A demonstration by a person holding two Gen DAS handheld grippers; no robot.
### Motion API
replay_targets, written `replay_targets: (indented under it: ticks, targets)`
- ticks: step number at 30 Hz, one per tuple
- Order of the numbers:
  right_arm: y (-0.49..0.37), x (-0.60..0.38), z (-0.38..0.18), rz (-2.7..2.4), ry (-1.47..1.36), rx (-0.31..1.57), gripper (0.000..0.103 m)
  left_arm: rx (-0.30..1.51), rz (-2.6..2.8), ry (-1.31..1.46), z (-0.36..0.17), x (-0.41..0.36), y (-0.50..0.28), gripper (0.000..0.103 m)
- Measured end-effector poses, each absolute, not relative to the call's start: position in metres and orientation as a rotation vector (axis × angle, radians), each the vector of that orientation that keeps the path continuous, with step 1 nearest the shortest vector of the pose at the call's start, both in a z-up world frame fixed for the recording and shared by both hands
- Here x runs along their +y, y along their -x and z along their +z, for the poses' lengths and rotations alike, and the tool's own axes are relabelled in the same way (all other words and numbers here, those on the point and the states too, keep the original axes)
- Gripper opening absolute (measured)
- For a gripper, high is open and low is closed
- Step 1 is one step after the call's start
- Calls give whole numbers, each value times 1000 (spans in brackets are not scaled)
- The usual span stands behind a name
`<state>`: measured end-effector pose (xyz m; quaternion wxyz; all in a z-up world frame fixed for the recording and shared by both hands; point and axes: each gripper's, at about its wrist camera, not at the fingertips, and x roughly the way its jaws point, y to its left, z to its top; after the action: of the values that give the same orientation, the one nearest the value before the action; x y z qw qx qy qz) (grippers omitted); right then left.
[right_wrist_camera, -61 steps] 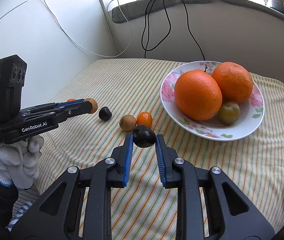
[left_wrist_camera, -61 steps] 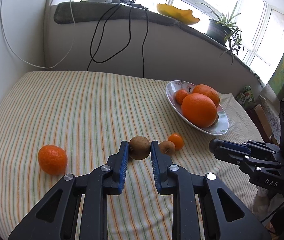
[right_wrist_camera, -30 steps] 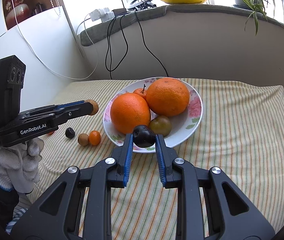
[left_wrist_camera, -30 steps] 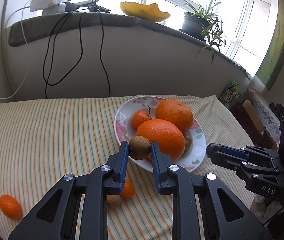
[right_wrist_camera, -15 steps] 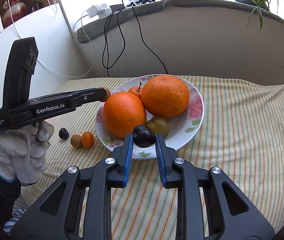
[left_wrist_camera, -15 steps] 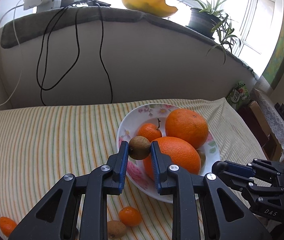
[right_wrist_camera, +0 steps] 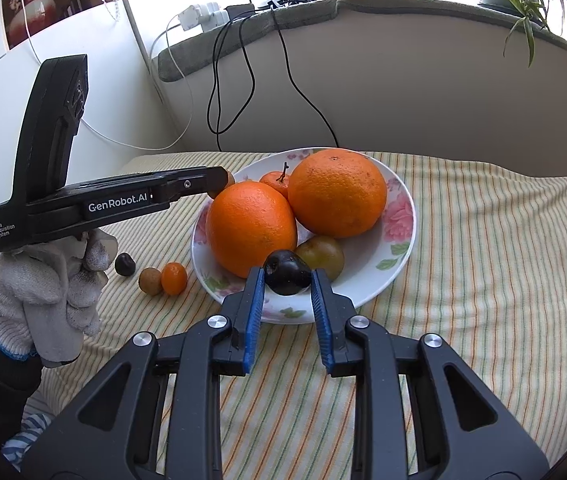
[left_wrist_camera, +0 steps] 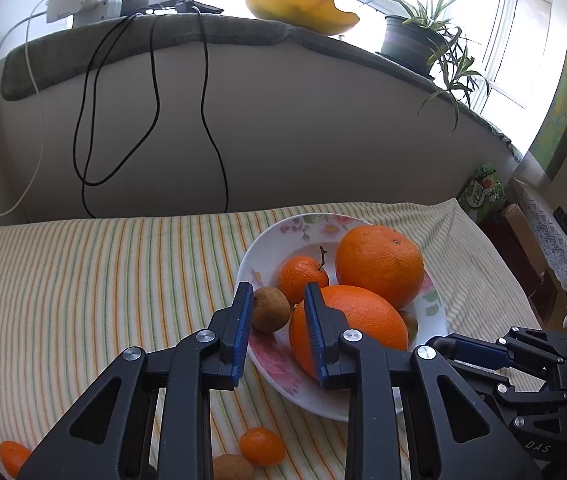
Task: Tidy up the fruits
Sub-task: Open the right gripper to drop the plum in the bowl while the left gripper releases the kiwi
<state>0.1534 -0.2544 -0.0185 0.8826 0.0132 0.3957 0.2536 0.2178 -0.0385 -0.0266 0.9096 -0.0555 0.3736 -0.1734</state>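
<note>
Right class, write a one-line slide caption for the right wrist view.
Right gripper carries a dark plum over the floral plate of oranges.

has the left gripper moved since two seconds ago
Yes. The left gripper went from the bare striped cloth over to the plate, carrying the brown fruit; its jaws are opening.

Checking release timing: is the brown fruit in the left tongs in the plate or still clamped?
Being released: left tongs are opening, a gap at the right pad, brown fruit over the plate.
</note>
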Motion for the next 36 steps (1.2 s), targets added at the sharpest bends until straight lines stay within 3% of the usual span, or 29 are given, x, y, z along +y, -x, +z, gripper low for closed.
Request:
replay_targets:
  ticks: [3,6,10,12,17,36]
  targets:
    - [-152,-255,-18,525,-21,817,29,764,-354,112,-25,-38,-217,32]
    - [-148,-255,-16,519,-20,797,60,760,-354,113,-23,-39,-216,35]
    - [-145,-256,-11,522,-22,772,71,759,-357,111,-21,-40,-215,39]
    - [-145,-255,-10,525,-18,768,75,754,-352,106,-20,-40,-213,50]
    - [-144,-253,-8,525,-8,769,75,745,-344,88,-16,-42,-209,64]
    - [-131,-245,0,530,-8,761,75,694,-309,77,1,-32,-179,68]
